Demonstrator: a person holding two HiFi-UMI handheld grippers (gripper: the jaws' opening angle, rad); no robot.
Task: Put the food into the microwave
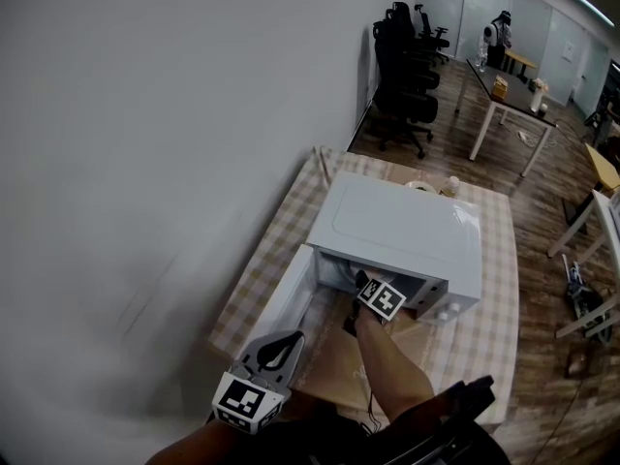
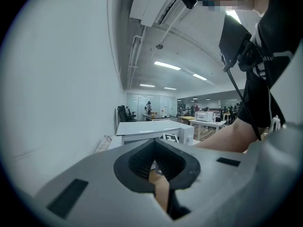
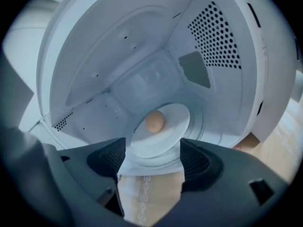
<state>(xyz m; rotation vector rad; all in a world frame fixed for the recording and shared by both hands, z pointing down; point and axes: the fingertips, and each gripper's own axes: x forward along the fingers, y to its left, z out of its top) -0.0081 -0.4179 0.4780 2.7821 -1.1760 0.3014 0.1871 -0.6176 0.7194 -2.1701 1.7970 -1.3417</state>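
Note:
A white microwave [image 1: 397, 226] stands on a checked tablecloth, its door [image 1: 281, 303] swung open to the left. My right gripper [image 1: 355, 281] reaches into the opening. In the right gripper view a white plate [image 3: 163, 131] with a round tan piece of food [image 3: 155, 121] lies on the turntable inside the cavity. The right gripper [image 3: 154, 144] is open; the plate's near edge lies between the jaws and the pads do not press it. My left gripper [image 1: 291, 339] hangs low in front of the door, shut and empty. From the left gripper [image 2: 155, 143] view the microwave [image 2: 151, 128] is ahead.
A white wall runs along the left. A bottle [image 1: 449, 186] and a small dish [image 1: 419, 186] sit behind the microwave. A brown board [image 1: 334, 361] lies on the table before the opening. Office chairs [image 1: 407, 66], desks [image 1: 504, 95] and a person [image 1: 499, 35] are far back.

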